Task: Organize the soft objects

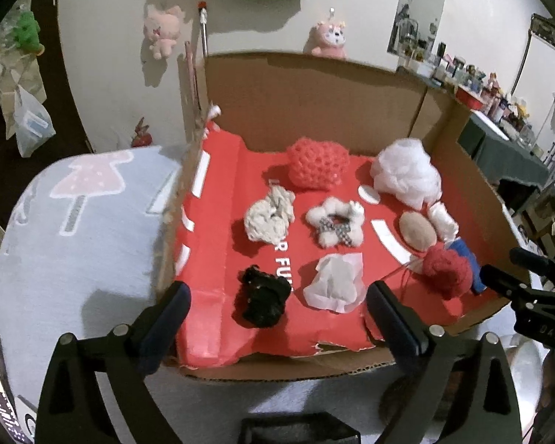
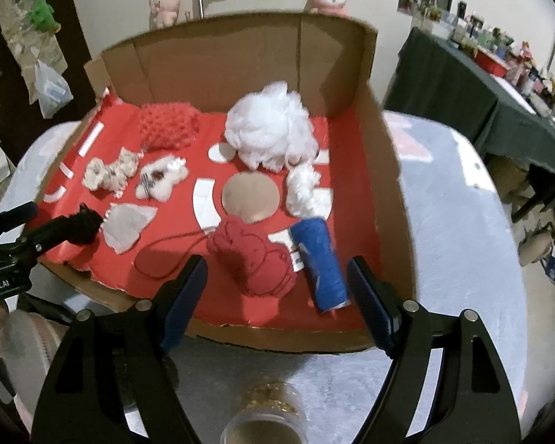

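Note:
A cardboard box [image 1: 314, 85] lined in red holds several soft things. In the left wrist view I see a pink crochet ball [image 1: 318, 164], a white puff [image 1: 407, 174], a crumpled white cloth [image 1: 270, 218], a white scrunchie [image 1: 335, 224], a beige pad [image 1: 418, 231], a black scrunchie [image 1: 262, 296] and a white tissue [image 1: 335, 283]. My left gripper [image 1: 281, 316] hangs open over the box's near edge, above the black scrunchie and tissue. My right gripper [image 2: 277, 299] is open above the red yarn ball [image 2: 255, 259] and blue roll [image 2: 322, 262], holding nothing.
The box [image 2: 218, 55] sits on a round table with a pale blue patterned cloth [image 1: 74, 222]. Pink plush toys [image 1: 162, 31] hang on the wall behind. A dark green table [image 2: 462, 85] crowded with small items stands at the right. A jar of gold glitter [image 2: 266, 418] is near me.

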{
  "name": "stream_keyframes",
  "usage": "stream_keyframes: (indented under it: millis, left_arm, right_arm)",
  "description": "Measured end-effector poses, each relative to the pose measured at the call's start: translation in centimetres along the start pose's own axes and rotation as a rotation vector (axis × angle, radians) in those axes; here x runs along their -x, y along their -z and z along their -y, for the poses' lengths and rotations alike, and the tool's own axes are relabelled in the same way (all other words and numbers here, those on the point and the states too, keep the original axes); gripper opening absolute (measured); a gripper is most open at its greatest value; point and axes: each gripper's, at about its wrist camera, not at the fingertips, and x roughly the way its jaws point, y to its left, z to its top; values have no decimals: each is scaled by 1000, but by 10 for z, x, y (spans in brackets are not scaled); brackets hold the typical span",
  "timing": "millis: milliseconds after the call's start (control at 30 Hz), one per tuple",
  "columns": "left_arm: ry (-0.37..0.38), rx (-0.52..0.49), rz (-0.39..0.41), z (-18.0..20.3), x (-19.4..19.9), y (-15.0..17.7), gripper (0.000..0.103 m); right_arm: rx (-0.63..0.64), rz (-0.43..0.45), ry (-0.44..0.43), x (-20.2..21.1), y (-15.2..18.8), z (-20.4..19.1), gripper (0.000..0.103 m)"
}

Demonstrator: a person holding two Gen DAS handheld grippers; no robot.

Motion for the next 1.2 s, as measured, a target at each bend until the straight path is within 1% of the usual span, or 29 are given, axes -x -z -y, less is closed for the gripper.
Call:
stream_keyframes:
  millis: [33, 67, 133, 200, 333, 433, 533, 667, 800, 900, 967, 1100, 1200]
  left_arm:
    - [-1, -2, 11, 0, 5, 0, 99]
    - [-2, -4, 25, 1, 10, 1, 100]
    - [0, -11, 65, 3, 24, 4, 103]
    - [-3, -27, 110, 8, 40, 8, 103]
    - [-4, -55, 201, 19, 76, 26, 103]
    - [-8, -70, 255, 26, 97, 43, 103]
    - [-13, -73, 296, 31, 113, 62, 103]
    - [6, -55, 331, 32, 129, 88, 103]
    - [13, -58, 342, 35, 135, 111, 103]
    - [18, -54, 336, 37, 134, 127, 103]
    - [34, -35, 313, 36, 127, 138, 103]
    - [32, -28, 255, 38, 103, 150, 103]
    - [25, -26, 185, 41, 78, 160, 103]
  right_arm:
    - [2, 22, 8, 8, -1, 0, 87]
    - [4, 42, 7, 15, -1, 0, 88]
    - [12, 81, 7, 31, 1, -1, 89]
    - [22, 116, 9, 46, 5, -2, 89]
    - [24, 181, -14, 80, 18, -5, 95]
    - [14, 234, -32, 105, 35, -6, 95]
    - [3, 266, -48, 122, 54, -6, 96]
    - [-11, 307, -53, 139, 85, -7, 100]
    - [2, 325, -28, 143, 116, -13, 100]
    - [-4, 315, -29, 138, 134, -14, 100]
    - [-4, 298, -29, 129, 144, -16, 100]
    - [-11, 248, -31, 103, 163, -18, 100]
    - [-27, 199, -30, 81, 173, -16, 100]
